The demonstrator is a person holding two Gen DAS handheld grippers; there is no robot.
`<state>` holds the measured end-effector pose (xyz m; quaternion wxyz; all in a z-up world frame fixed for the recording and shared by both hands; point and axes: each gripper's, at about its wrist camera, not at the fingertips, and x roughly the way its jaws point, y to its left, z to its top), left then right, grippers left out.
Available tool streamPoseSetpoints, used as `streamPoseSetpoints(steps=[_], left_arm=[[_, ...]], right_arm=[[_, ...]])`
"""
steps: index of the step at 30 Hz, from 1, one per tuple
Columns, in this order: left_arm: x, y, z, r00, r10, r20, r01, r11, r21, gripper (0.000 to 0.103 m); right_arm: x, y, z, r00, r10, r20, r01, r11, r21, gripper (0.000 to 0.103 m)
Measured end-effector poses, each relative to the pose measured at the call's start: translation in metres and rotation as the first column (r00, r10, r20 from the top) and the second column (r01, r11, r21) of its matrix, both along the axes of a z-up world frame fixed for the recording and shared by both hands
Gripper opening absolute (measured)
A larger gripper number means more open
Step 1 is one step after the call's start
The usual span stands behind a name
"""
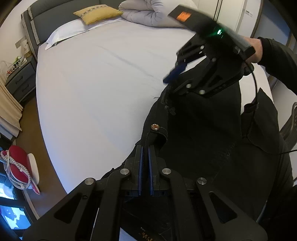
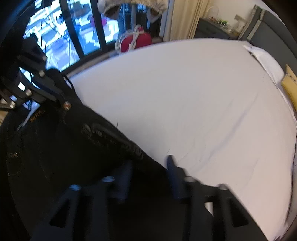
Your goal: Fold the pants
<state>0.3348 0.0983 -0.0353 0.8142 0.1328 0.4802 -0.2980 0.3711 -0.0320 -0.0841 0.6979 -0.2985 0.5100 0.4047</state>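
Black pants [image 1: 204, 129] hang over the near edge of a bed with a pale sheet [image 1: 102, 83]. My left gripper [image 1: 145, 149] is shut on the waistband just below the brass button [image 1: 155, 127]. In the right wrist view the left gripper [image 2: 61, 100] shows at the upper left, pinching the pants [image 2: 65, 148]. My right gripper [image 2: 149, 169] is blurred and stands partly open, straddling the waistband edge further along. Seen from the left wrist, one of its blue fingers [image 1: 174, 72] sits beside the pants' edge, and a hand [image 1: 257, 50] holds its handle.
A yellow pillow [image 1: 98, 15], a white pillow [image 1: 65, 31] and a rolled duvet [image 1: 148, 16] lie at the head of the bed. A grey nightstand [image 1: 20, 81] and a red object [image 1: 18, 166] stand on the floor beside it. A window [image 2: 55, 37] is behind.
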Motion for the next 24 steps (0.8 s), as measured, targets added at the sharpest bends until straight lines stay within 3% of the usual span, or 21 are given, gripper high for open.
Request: streamPoseSetpoints(steps=[2,5,11,20,24], left_arm=[[0.000,-0.001,0.001,1.000,-0.001,0.002,0.001,1.000,0.001,0.004],[-0.002,-0.003,0.000,1.000,0.001,0.006,-0.001,1.000,0.002,0.004],[-0.015,-0.005,0.009,1.000,0.018,0.009,-0.017,1.000,-0.017,0.004],[-0.049,0.001,0.028,1.000,0.018,0.010,-0.018,0.999,-0.050,0.004],[-0.074,0.002,0.032,1.000,0.017,0.000,-0.017,0.998,-0.053,0.004]], right_arm=[[-0.001,-0.003,-0.004,1.000,-0.002,0.006,0.002,1.000,-0.012,0.012],[-0.006,-0.011,0.000,0.999,-0.031,-0.014,0.032,0.999,0.032,0.008],[-0.026,-0.019,0.011,0.994,-0.093,-0.053,0.099,0.988,0.115,0.006],[-0.080,-0.011,0.035,0.989,-0.083,-0.126,0.113,0.961,0.253,0.005],[-0.115,-0.003,0.037,0.993,-0.050,-0.111,0.075,0.968,0.240,0.005]])
